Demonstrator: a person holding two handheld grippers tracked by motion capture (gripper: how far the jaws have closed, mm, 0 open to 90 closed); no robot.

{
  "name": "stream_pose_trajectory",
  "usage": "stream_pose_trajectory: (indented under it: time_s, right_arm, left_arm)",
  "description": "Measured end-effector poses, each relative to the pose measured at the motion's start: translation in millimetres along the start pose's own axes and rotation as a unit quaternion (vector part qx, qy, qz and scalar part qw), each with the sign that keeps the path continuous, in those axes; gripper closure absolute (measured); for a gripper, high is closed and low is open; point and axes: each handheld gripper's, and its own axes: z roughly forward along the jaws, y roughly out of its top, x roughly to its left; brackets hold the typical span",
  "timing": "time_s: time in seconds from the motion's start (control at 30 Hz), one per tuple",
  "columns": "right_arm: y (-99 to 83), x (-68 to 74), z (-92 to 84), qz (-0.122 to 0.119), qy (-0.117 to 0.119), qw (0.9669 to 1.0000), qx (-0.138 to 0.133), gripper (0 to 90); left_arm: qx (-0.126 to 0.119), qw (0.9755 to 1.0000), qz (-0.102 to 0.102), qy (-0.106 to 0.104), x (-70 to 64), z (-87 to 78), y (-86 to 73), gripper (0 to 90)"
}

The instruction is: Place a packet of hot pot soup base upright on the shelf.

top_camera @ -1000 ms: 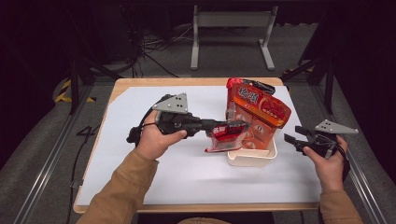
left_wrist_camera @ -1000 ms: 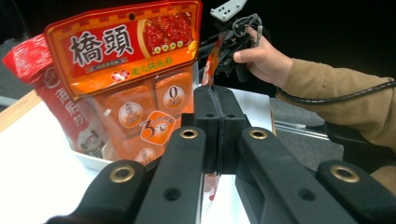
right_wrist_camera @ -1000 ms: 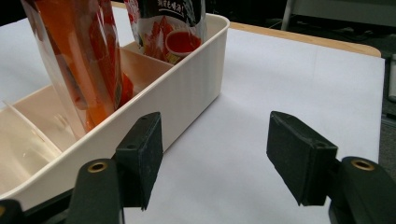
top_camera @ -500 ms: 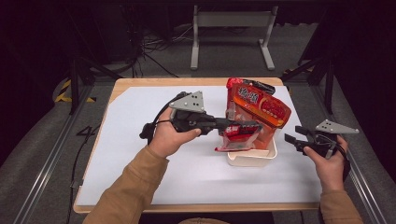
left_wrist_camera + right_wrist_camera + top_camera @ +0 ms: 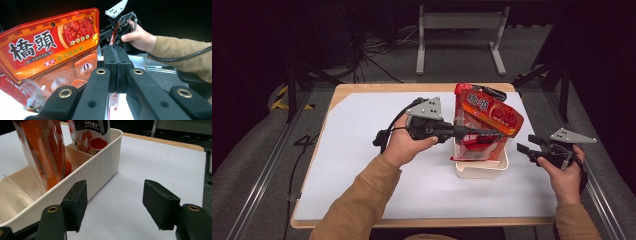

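Note:
A tall orange-red pouch (image 5: 488,112) with white characters stands in a white bin (image 5: 482,171) right of the table's middle. My left gripper (image 5: 471,133) reaches in from the left, shut on a small red and clear packet (image 5: 477,142) held over the bin in front of the pouch. In the left gripper view the pads (image 5: 117,65) press on the packet's thin edge (image 5: 112,101), beside the pouch (image 5: 50,50). My right gripper (image 5: 525,146) stands open right of the bin, nothing between its fingers (image 5: 115,207).
The bin (image 5: 100,167) has dividers and holds the pouch (image 5: 47,152) and a darker packet (image 5: 92,135). White paper (image 5: 362,165) covers the wooden table; bare sheet lies left and in front. Metal stands and cables are on the floor behind.
My left gripper has carried the small packet to the right, from beside the bin to over it, in front of the pouch. The right gripper has stayed put.

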Motion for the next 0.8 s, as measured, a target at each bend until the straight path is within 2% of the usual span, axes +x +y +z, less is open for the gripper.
stream_pose_trajectory:
  time_s: [0.4,0.63,0.8]
  right_arm:
    - [-0.2,0.1,0.3,-0.001,0.0,1.0,0.001,37.2]
    - [-0.6,-0.6,0.0,-0.001,0.0,1.0,0.0,37.3]
    - [-0.7,-0.2,0.6,0.0,0.0,1.0,0.002,37.3]
  left_arm:
    - [-0.003,1.0,0.003,-0.007,3.1,21.3,-11.3,89.8]
    - [-0.013,0.9999,-0.004,-0.005,4.8,31.4,-16.9,89.8]
    - [-0.01,0.9999,-0.009,-0.005,5.2,39.5,-20.8,89.8]
